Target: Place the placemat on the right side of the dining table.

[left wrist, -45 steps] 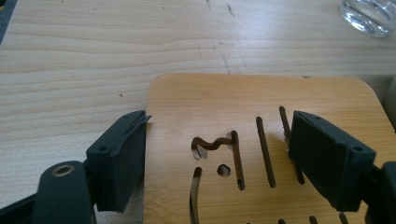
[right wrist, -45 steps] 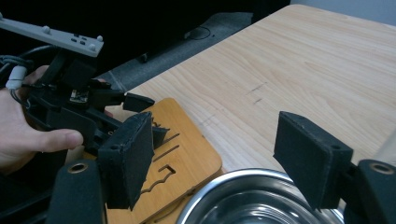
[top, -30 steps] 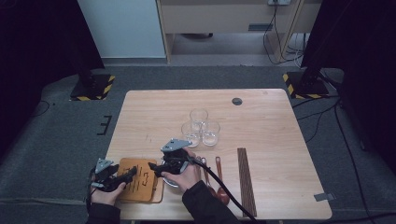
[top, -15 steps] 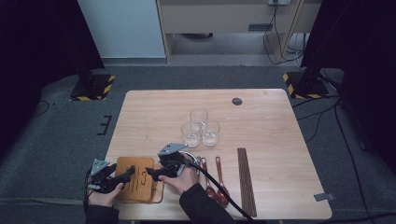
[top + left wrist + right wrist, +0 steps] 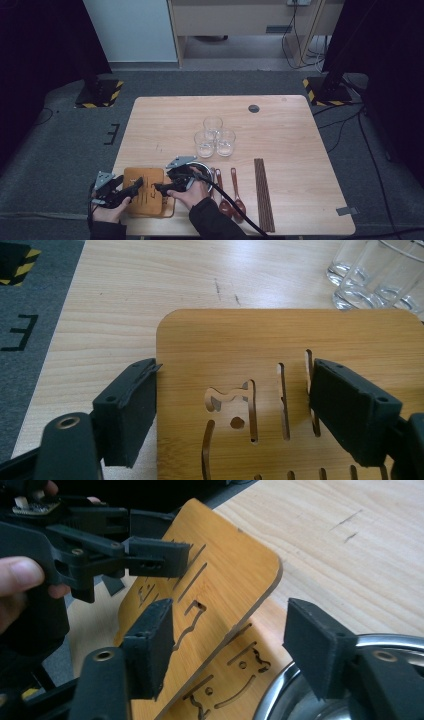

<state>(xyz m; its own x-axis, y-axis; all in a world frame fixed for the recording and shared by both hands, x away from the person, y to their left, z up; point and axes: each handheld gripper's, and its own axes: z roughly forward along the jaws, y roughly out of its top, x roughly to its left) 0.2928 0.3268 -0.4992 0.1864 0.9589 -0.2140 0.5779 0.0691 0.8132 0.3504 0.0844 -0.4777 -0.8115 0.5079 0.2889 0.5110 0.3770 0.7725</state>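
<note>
A light wooden board (image 5: 280, 335) with slot cut-outs is tilted up off a second, flat board (image 5: 240, 675) at the table's near left. My left gripper (image 5: 134, 186) is shut on the tilted board (image 5: 225, 575) at its left edge, one pad on top (image 5: 155, 557) and one beneath. My right gripper (image 5: 235, 645) stands open at the board's right side, with the raised edge between its jaws and no pad touching. Those jaws have just been closing. In the high view the right gripper (image 5: 161, 189) reaches leftward over the boards (image 5: 145, 197).
A steel bowl (image 5: 280, 700) sits right beside the boards, under my right hand (image 5: 197, 192). Three empty glasses (image 5: 215, 137) stand mid-table. Two brown spoons (image 5: 231, 192) and dark chopsticks (image 5: 263, 195) lie to the right. The table's front edge is close.
My right gripper has sunk a little toward the boards and its jaws have narrowed. The left gripper has kept its place and its hold.
</note>
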